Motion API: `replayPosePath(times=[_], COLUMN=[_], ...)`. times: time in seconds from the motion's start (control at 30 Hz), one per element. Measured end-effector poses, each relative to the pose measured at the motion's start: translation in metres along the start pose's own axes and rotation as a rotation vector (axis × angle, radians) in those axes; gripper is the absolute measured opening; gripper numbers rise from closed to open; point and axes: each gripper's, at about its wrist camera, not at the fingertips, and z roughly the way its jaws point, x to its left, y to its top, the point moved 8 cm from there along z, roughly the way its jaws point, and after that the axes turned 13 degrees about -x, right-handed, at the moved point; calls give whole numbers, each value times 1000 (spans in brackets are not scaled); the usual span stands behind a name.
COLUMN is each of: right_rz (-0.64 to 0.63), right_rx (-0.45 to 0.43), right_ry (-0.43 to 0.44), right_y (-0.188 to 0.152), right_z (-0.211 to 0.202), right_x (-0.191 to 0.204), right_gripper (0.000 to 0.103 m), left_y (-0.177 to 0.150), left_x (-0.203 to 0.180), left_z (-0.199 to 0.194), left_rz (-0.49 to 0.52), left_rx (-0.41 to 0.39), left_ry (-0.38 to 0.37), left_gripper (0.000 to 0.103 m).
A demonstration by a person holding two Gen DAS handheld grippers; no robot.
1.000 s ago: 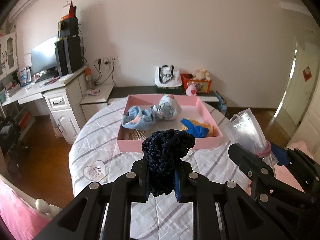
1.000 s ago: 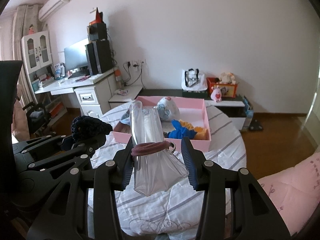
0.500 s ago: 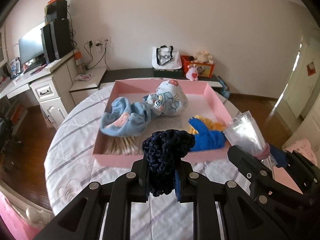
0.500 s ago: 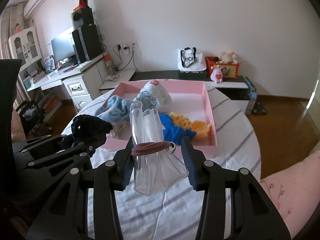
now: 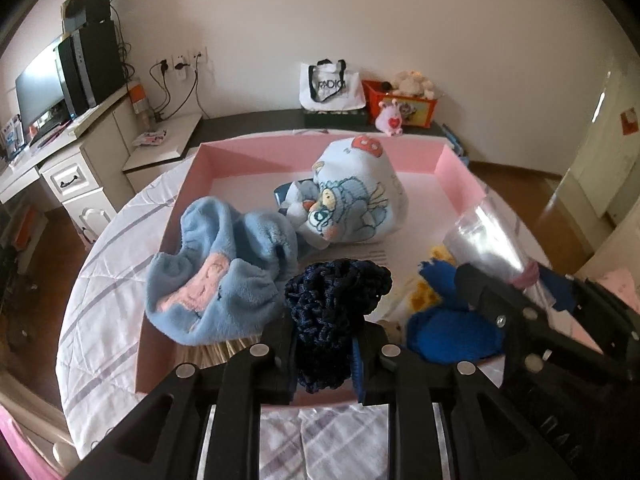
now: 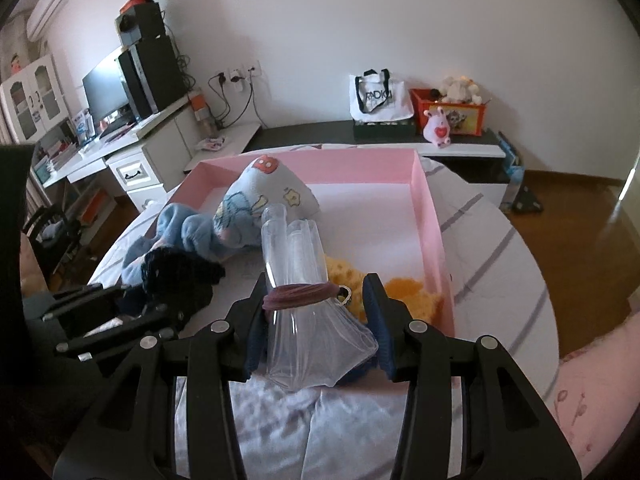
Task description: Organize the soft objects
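My left gripper (image 5: pixel 322 354) is shut on a dark navy knitted piece (image 5: pixel 334 300) and holds it over the near edge of the pink tray (image 5: pixel 320 148). My right gripper (image 6: pixel 316 320) is shut on a bundle of clear plastic bags (image 6: pixel 304 280) tied with a mauve hair band, also above the tray's near edge. In the tray lie a light blue fleece piece (image 5: pixel 216 276), a white cartoon-print hat (image 5: pixel 356 200), a blue knitted item (image 5: pixel 452 328) and a yellow-orange knitted item (image 6: pixel 408 292). The navy piece also shows in the right wrist view (image 6: pixel 176 276).
The tray (image 6: pixel 432 224) sits on a round table with a white striped cloth (image 6: pixel 504 264). Behind stand a white desk (image 5: pixel 68 160) with monitor and a low dark bench (image 6: pixel 360 140) with a tote bag and toys. Pink bedding (image 6: pixel 600 380) lies at right.
Both grippers have moved forward toward the tray with their loads; they now hang over its near edge. The tray looks much closer and larger.
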Motion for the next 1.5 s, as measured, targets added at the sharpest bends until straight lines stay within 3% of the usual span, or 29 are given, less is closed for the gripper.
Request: replayPosePath(times=[0.13,0.23,0.4,0.47,0.63,1.13,1.5], right_rz=[20,34,69,73,60,47,15], right_rx=[3,-10,-41,-52,-63,-53,-86], right_ry=[-2,-19,-63,-75,-88,-94,-101], right_y=[-2,0,4,5,6,4,6], right_z=[3,0,-7,-11,-16,-19,-59], right_x=[-6,-12,-26,-29,-30,-30,-20], right_gripper=[44,51,82,87,99,101,102], left_y=[1,4,4,3,-2,-1,-7], left_x=[4,9,18,20,24,25,21], left_z=[9,8,2,0,-7,-25,-71], left_rz=[-11,-21,-56,-62,-78,-85,-77], left_rx=[13,-3,-23,-28,-42,-50,-89], left_ry=[4,25,36,49,65,78,84], left_gripper=[36,53,75,85,97,101,102])
